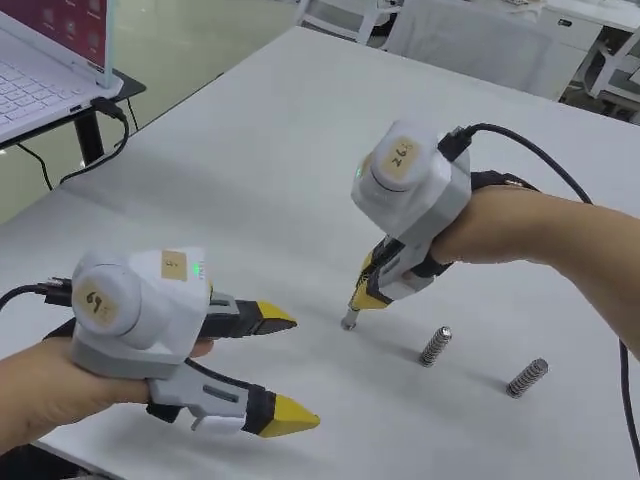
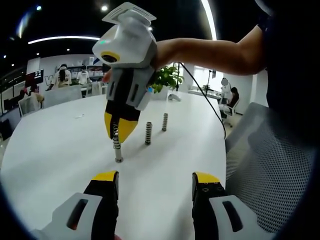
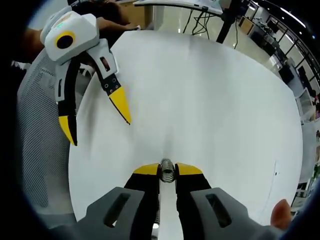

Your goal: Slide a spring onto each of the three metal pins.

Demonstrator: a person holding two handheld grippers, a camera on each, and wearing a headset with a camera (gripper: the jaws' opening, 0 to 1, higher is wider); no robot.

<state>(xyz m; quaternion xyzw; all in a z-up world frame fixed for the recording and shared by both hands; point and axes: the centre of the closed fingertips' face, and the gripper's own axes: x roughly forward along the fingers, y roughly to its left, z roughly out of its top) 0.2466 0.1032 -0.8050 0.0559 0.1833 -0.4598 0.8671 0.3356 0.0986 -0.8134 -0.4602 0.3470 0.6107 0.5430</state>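
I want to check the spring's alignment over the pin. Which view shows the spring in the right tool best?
The left gripper view: the spring shows side-on in the right tool, over the pin. The right gripper view gives its coil end-on; in the head view the tool largely hides it.
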